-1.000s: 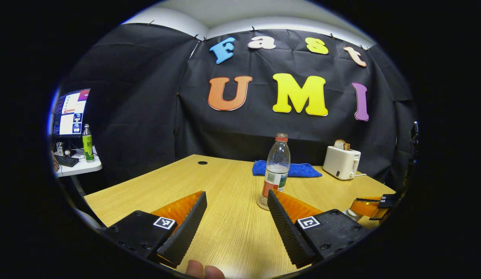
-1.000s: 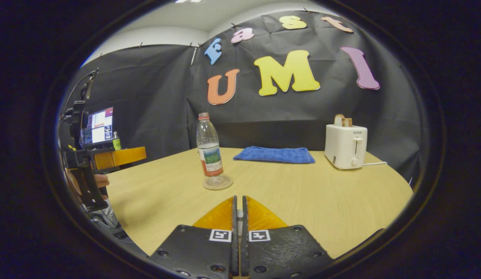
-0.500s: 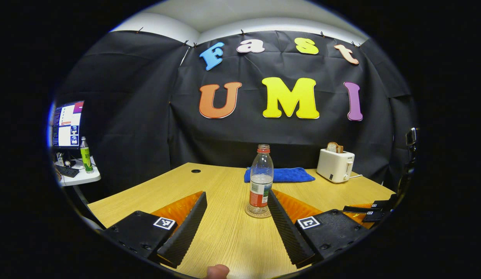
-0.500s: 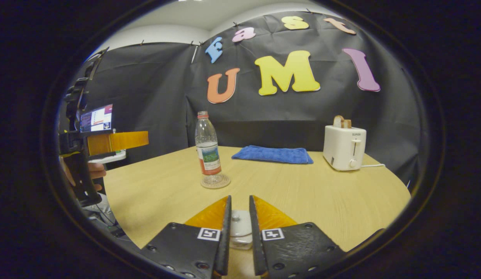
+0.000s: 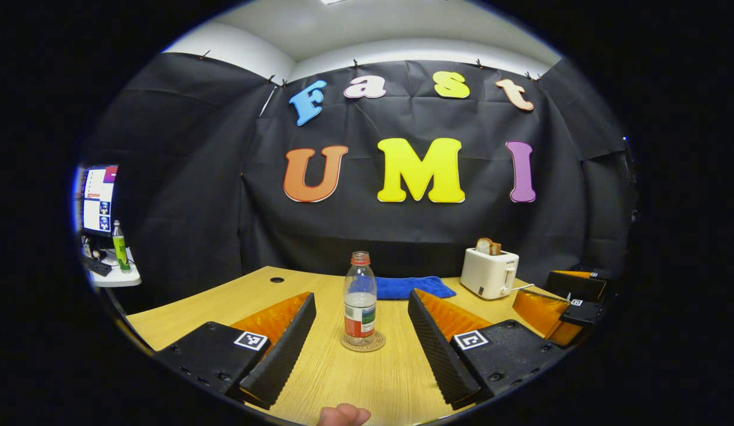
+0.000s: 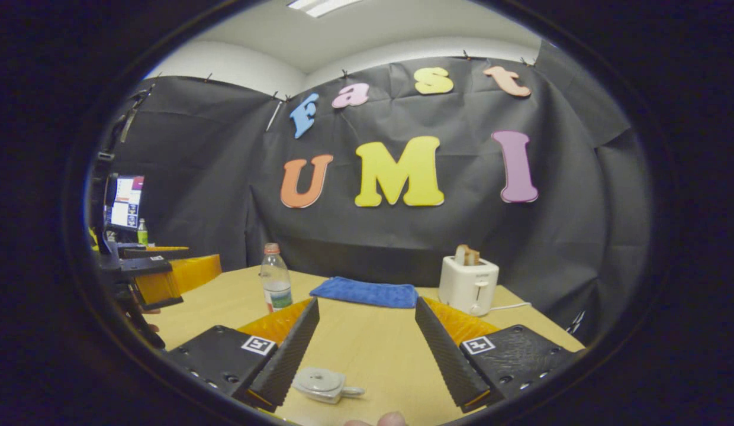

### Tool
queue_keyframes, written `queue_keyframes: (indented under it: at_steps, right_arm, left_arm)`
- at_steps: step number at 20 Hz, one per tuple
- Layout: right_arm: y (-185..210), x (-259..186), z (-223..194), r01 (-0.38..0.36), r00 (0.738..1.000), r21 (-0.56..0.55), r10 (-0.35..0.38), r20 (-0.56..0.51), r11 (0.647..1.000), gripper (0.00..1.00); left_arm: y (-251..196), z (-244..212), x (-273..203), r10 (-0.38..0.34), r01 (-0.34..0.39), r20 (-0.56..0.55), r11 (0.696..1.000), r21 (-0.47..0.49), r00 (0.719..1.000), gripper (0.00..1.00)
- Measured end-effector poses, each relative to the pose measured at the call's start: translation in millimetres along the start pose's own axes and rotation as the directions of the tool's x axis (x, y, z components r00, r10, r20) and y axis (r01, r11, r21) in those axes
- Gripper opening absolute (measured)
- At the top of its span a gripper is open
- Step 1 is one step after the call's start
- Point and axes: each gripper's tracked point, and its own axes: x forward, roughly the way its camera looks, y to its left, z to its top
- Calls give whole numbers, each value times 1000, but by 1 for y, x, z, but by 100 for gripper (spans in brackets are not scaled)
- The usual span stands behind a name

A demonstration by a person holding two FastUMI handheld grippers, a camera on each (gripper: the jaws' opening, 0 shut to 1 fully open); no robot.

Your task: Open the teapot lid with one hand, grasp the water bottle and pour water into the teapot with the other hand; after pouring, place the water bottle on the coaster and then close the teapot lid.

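A clear water bottle (image 5: 360, 296) with a red cap stands upright on a round coaster (image 5: 362, 342) mid-table. My left gripper (image 5: 361, 316) is open, drawn back from the bottle, which shows between its fingers from a distance. In the right gripper view a small pale teapot (image 6: 322, 383) with its lid on sits on the table just below and between the fingers. My right gripper (image 6: 367, 305) is open and holds nothing. The bottle (image 6: 276, 286) stands far left there, its base hidden behind a finger. Each view shows the other gripper at its edge: the right gripper (image 5: 571, 296) and the left gripper (image 6: 160, 275).
A blue cloth (image 5: 411, 287) lies at the back of the wooden table (image 5: 225, 302), with a white toaster (image 5: 488, 273) holding bread to its right. A side desk with a monitor (image 5: 97, 192) and a green bottle (image 5: 118, 245) stands far left.
My right gripper went from shut to wide open and pulled back and up from the teapot. My left gripper backed away from the bottle, which stays on the coaster.
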Motion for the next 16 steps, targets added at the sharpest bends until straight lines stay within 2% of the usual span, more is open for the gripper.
queue_keyframes:
  at_steps: [4,8,12,16]
  right_arm:
    - [-21,-21,16,76,997,-7,-76,28,997,98]
    - [-27,-29,21,92,995,-29,-91,36,995,98]
    - [-26,-32,25,93,995,-11,-93,47,996,98]
    - [-33,-31,24,126,991,-5,-125,42,992,97]
  left_arm:
    - [-7,20,-8,8,-10,72,999,34,997,98]
    - [-10,21,-20,13,-18,82,998,67,997,98]
    - [-8,20,-17,25,-30,80,997,65,996,98]
    - [-6,18,-15,22,-27,73,998,64,997,98]
